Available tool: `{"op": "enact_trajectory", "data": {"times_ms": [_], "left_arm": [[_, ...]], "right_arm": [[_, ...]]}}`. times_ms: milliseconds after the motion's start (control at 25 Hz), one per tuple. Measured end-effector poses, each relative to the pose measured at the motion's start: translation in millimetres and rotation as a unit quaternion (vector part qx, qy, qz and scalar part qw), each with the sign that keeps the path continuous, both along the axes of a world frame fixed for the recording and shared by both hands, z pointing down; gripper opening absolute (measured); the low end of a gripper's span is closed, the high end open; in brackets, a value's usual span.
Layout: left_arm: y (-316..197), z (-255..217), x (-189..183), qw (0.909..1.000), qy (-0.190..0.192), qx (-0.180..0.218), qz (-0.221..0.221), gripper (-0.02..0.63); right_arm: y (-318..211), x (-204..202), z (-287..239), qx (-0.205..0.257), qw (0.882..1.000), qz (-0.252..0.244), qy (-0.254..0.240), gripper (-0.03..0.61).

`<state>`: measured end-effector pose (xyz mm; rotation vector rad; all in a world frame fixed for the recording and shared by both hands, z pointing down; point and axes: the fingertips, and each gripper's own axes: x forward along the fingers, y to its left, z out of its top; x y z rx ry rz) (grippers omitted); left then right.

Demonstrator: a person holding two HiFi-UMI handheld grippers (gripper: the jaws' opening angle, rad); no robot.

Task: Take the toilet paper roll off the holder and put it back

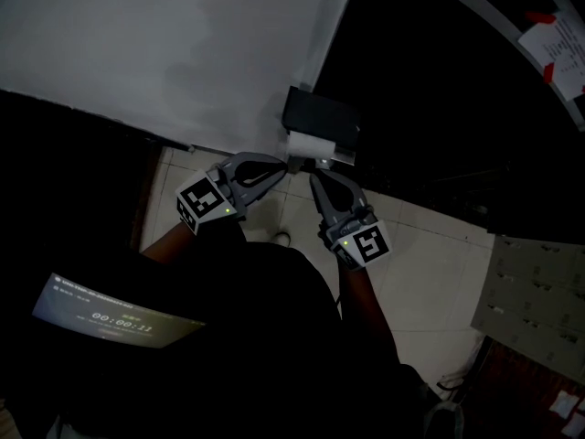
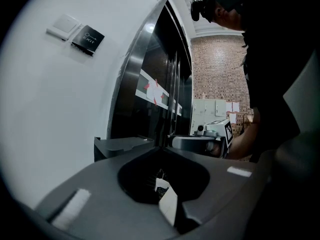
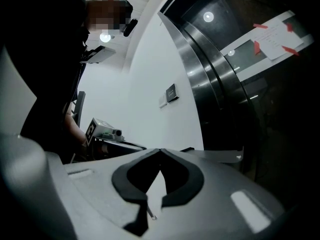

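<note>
A black holder (image 1: 320, 117) is fixed low on the white wall, and the white toilet paper roll (image 1: 307, 144) sits under its cover. My left gripper (image 1: 281, 165) is shut and empty, with its tips just below and left of the roll. My right gripper (image 1: 316, 177) is also shut and empty, just below the roll. The left gripper view looks past the meeting jaw tips (image 2: 161, 148) at the holder's cover (image 2: 122, 144) and at the right gripper (image 2: 210, 134). In the right gripper view the jaws (image 3: 160, 151) are closed, with the cover (image 3: 220, 156) to their right.
Dark metal doors (image 1: 457, 90) with a taped paper notice (image 1: 553, 44) stand right of the wall corner. A black sign (image 2: 87, 39) and a white switch plate (image 2: 62, 26) hang higher on the wall. Pale floor tiles (image 1: 420, 263) lie below. A lit timer screen (image 1: 114, 318) shows at lower left.
</note>
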<state>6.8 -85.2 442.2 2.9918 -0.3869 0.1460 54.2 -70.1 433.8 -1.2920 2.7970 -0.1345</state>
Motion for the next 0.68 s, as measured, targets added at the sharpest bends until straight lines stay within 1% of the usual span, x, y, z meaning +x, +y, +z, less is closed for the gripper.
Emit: {"op": "enact_trajectory", "data": {"times_ms": [360,520,680], "left_arm": [[1.0,2.4,-2.3,1.0,-0.002,0.0,0.002,0.005],[3.3,0.1,-0.8,0.9999,-0.003,-0.009,0.002,0.005],[0.1,6.0,-0.5,1.0,-0.001,0.004,0.003,0.005]], "right_arm": [[-0.3,-0.6,1.8,-0.001,1.0,0.007,-0.002,0.002],[2.0,-3.0,3.0,-0.005,1.0,0.003,-0.002,0.002],[1.7,-4.8,0.5,-0.003,1.0,-0.001,-0.001,0.002]]}}
